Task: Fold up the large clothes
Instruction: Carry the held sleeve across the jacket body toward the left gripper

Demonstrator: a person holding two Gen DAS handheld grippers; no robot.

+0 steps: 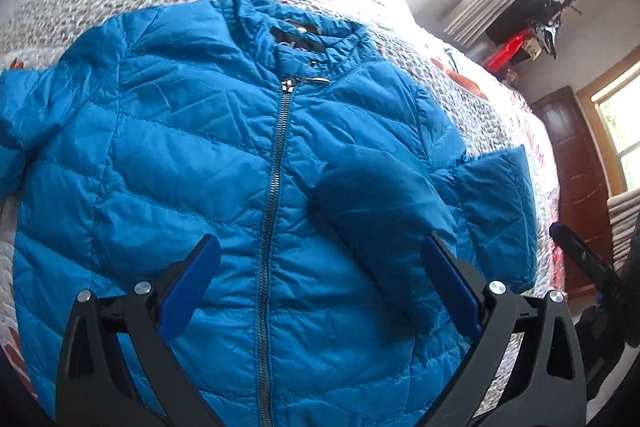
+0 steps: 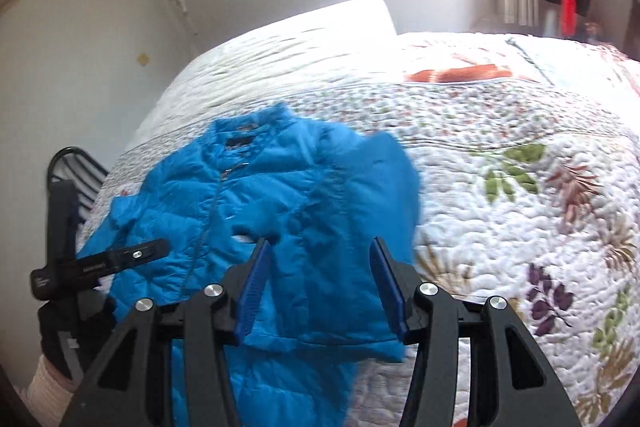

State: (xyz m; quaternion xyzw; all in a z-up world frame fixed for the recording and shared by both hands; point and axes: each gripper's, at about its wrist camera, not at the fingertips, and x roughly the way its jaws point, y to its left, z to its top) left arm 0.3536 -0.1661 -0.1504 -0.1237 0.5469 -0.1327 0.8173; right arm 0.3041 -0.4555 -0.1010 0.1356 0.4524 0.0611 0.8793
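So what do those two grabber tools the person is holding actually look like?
Each gripper, left and right, has two blue ribbed pads mounted on black angular plastic fingers with triangular cut-outs and round silver bolts. A black handle carries small white lettering. The person wears a black glove.

left wrist: steep, close above blue jacket (image 1: 192,155) | right wrist: farther back, angled down | shared: jacket, quilt (image 2: 500,195)

A bed (image 2: 500,187) covered by a white quilted bedspread printed with leaves and small flowers. A bright blue puffer jacket (image 1: 192,163) lies flat on it, zipped, one sleeve folded across its front.
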